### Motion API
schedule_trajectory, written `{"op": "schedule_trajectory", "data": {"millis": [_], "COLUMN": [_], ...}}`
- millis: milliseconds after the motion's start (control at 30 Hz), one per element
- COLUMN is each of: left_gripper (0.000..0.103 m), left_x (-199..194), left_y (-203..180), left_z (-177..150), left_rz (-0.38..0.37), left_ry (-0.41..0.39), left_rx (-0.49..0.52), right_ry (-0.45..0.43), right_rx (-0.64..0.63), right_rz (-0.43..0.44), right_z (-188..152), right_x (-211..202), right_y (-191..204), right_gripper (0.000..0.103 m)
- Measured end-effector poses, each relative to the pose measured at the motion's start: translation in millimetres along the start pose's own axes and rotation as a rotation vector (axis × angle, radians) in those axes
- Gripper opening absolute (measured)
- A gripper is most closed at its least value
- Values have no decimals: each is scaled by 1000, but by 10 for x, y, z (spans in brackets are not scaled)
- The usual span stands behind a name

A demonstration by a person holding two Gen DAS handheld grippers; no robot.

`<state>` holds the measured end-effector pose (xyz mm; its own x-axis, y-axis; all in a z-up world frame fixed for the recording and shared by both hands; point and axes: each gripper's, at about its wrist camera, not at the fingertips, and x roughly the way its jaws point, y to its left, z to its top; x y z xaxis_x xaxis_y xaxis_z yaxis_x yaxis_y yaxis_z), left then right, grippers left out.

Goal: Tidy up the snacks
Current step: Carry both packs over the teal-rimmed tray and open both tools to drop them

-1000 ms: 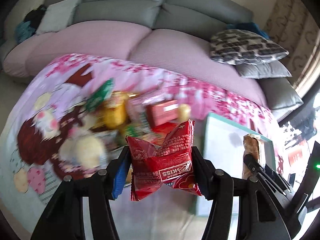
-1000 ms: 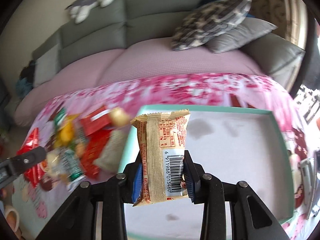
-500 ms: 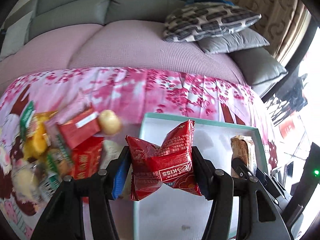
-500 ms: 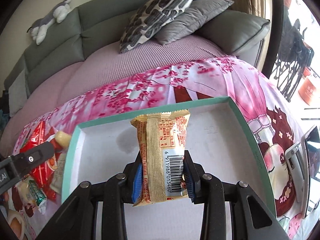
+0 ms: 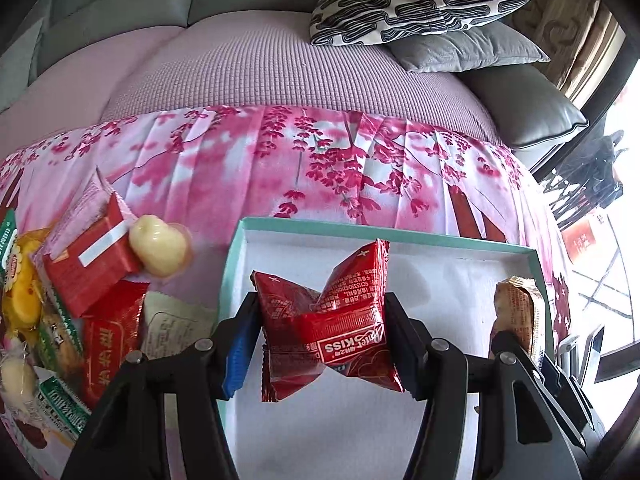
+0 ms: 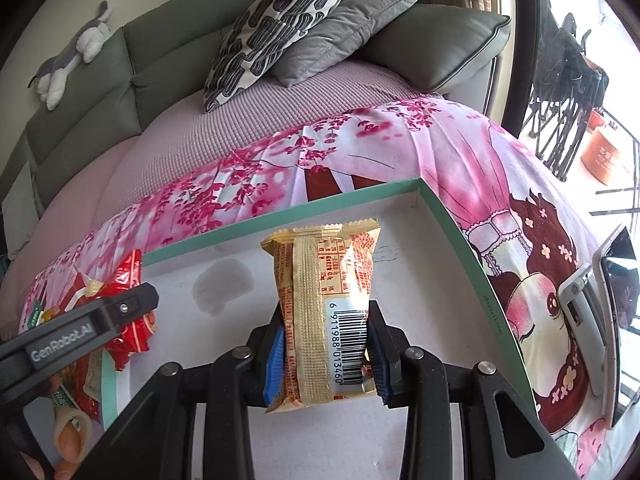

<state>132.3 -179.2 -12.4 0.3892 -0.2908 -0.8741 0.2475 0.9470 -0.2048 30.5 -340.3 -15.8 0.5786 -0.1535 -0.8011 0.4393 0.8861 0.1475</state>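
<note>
Right now both my tongs hang over the tray (image 5: 432,236), each clamped on a snack: my left gripper (image 5: 320,336) pinches the red pack (image 5: 328,312) across its middle, above the tray's near-left part, and my right gripper (image 6: 326,352) is shut tight on the tan pack (image 6: 324,300), standing upright with its long axis pointing at the tray's far rim. Since the white tray floor lies straight below both packs, I judge the coming move to be a short drop. Meanwhile the loose snack pile (image 5: 92,292) lies just beside the tray's left wall, nearer my left hand.
</note>
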Motion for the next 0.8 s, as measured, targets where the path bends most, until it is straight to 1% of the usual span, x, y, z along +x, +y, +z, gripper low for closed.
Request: {"op": "schedule_trajectory", "data": {"millis": [200, 233, 267, 333, 433, 600, 633, 667, 700, 733, 767, 800], "left_gripper": [62, 63, 71, 74, 74, 74, 76, 81, 84, 86, 86, 86], "left_x": [42, 39, 30, -4, -94, -198, -204, -204, -200, -196, -196, -194], "left_y": [-56, -57, -55, -43, -37, -16, -7, 4, 19, 39, 53, 66], "left_z": [37, 32, 27, 25, 40, 51, 48, 44, 38, 32, 27, 25], "left_rz": [6, 2, 0, -4, 6, 26, 29, 35, 44, 52, 55, 60], "left_ry": [1, 1, 2, -2, -22, -44, -44, -42, -40, -39, -38, -37], "left_rx": [11, 13, 12, 4, 2, 5, 4, 3, 0, -6, -11, -16], "right_ry": [0, 2, 2, 3, 5, 18, 17, 15, 13, 12, 12, 11], "right_rx": [1, 0, 0, -3, -15, -23, -25, -24, -21, -17, -12, -5], "right_rz": [-1, -2, -3, -2, -13, -7, -6, -5, -1, 2, 7, 9], "right_z": [3, 1, -1, 2, 2, -4, -3, -1, 1, 4, 6, 6], "right_x": [1, 4, 5, 1, 4, 23, 24, 22, 20, 22, 23, 22], "right_y": [2, 3, 3, 3, 15, 37, 39, 38, 33, 26, 19, 9], "right_gripper": [38, 38, 38, 38, 39, 39, 39, 39, 39, 45, 61, 68]}}
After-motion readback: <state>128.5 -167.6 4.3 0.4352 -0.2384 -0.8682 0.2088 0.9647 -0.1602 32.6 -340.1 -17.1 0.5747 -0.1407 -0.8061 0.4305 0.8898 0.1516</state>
